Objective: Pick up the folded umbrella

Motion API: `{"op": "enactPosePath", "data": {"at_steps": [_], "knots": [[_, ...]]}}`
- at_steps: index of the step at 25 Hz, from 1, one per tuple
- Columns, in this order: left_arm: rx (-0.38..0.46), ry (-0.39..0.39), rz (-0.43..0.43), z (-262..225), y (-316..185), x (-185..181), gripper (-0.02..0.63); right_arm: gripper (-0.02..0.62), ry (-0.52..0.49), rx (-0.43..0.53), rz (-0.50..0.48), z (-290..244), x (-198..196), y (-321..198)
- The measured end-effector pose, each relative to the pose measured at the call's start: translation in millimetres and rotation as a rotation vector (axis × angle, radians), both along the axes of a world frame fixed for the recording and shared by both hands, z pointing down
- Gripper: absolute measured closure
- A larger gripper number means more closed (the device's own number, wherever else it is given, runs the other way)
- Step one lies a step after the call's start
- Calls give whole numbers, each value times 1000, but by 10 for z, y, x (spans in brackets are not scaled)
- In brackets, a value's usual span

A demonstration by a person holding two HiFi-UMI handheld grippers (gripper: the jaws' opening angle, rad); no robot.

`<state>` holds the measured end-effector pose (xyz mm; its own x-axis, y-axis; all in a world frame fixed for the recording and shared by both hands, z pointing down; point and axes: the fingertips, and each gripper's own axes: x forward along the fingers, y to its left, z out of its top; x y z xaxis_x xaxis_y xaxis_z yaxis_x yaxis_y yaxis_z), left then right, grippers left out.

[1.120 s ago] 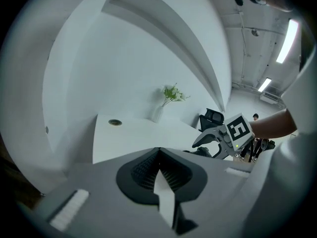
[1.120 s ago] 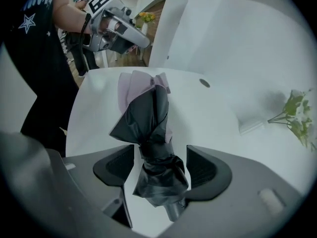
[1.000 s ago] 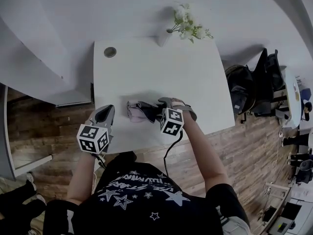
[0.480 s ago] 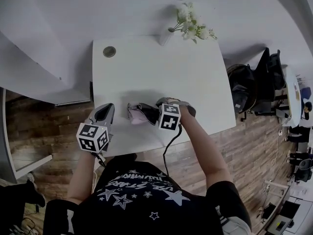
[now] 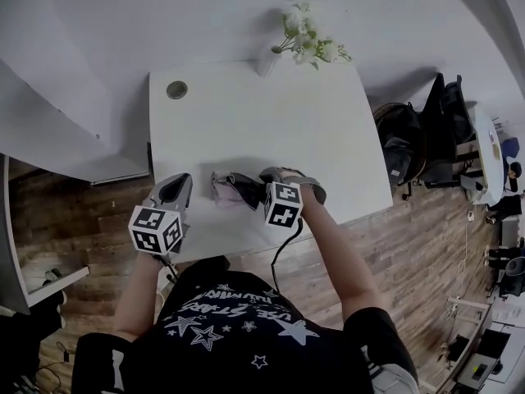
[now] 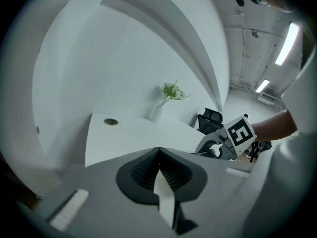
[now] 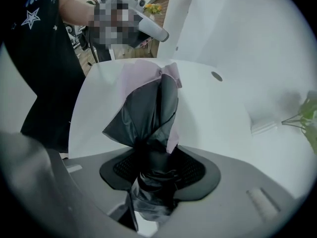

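Note:
The folded umbrella (image 5: 230, 189), pink and black, lies on the white table (image 5: 262, 121) near its front edge. My right gripper (image 5: 257, 190) points steeply down at the umbrella's right end. Its jaws are closing, and the dark bunched fabric (image 7: 148, 108) sits between the pads (image 7: 195, 170), which press on it. My left gripper (image 5: 175, 187) hovers at the table's front left corner, apart from the umbrella, shut with nothing in it. In the left gripper view its pads (image 6: 143, 170) meet, and the right gripper's marker cube (image 6: 240, 132) shows at the right.
A white vase of flowers (image 5: 305, 43) stands at the table's far edge, and a round cable hole (image 5: 176, 89) sits in the far left corner. Dark chairs and bags (image 5: 414, 142) stand on the wooden floor to the right. A white wall panel (image 5: 74, 130) lies to the left.
The right gripper's jaws have drawn in around the umbrella's end. Both hands have stayed where they were; only the head view has shifted slightly.

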<state>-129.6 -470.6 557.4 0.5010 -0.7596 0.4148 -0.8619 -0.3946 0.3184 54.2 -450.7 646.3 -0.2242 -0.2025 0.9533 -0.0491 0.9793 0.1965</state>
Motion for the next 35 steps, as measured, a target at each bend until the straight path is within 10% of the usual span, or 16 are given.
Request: {"op": "enactPosePath", "data": {"at_steps": [12,35], "knots": [[92,-22,-17,-410,148,17,603,370,-335,116,309,-705,-7,2],[231,-12,6,-985,1190,512,603,368,-664,242,543,-1552,345,1026]]}}
